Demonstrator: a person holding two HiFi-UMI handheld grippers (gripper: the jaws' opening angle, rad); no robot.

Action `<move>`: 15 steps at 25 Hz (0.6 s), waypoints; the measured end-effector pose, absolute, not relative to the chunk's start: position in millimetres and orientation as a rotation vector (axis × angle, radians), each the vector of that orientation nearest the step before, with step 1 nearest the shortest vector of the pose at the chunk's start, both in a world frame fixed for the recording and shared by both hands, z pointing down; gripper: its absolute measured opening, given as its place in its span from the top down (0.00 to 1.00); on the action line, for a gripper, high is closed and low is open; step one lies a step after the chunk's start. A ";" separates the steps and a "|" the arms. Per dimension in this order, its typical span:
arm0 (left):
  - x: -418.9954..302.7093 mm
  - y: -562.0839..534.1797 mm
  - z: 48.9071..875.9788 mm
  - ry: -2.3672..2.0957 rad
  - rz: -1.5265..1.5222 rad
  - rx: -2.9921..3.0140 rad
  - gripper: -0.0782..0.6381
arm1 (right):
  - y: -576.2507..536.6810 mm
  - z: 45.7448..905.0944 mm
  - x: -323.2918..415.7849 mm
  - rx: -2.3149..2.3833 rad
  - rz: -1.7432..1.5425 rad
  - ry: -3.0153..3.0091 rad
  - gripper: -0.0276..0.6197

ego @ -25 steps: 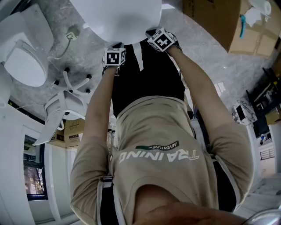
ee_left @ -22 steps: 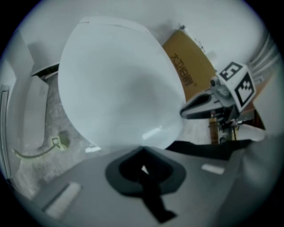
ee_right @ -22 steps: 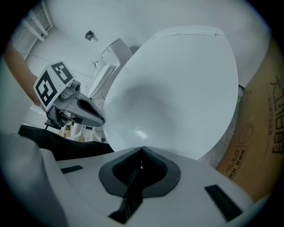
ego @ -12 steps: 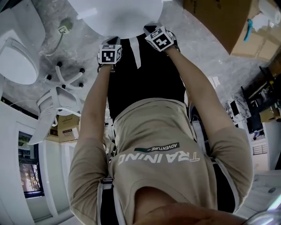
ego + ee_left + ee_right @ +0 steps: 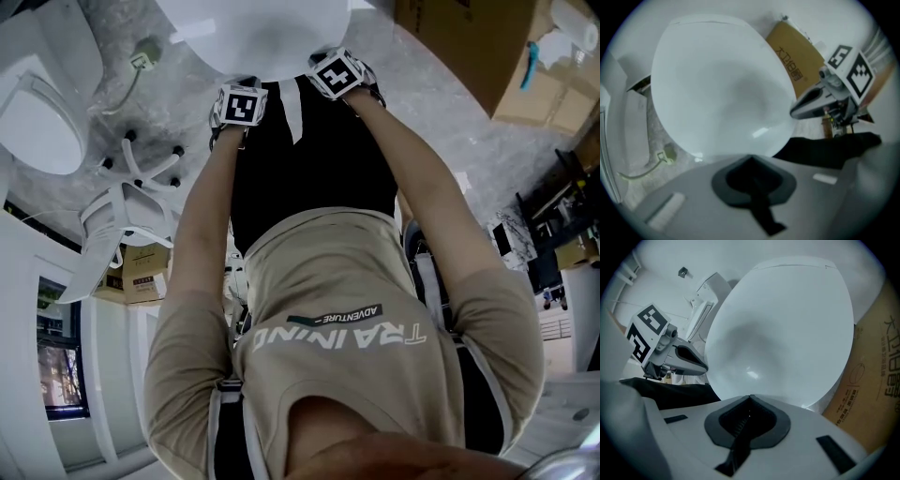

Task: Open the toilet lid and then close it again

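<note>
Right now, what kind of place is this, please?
Probably a storeroom or test room, not a home bathroom: a white toilet lid ahead, a second toilet standing at left, and cardboard boxes and a swivel chair nearby.

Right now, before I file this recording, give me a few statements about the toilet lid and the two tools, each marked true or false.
1. The toilet lid in front of both tools is down. True.
2. The left tool holds a cloth. False: its jaws are together with nothing between them.
3. The right tool has its jaws wide apart. False: they are together.
4. A cardboard box stands close beside the lid. True.
</note>
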State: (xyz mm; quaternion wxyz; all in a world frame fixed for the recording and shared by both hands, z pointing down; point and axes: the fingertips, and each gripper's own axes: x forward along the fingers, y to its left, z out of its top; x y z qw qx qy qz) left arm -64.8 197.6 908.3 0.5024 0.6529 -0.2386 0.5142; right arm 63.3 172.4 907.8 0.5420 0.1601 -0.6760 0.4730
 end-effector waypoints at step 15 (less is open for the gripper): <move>-80.0 144.3 831.4 -0.641 1.218 1.685 0.88 | 129.8 823.3 55.9 0.430 1.016 -1.772 0.94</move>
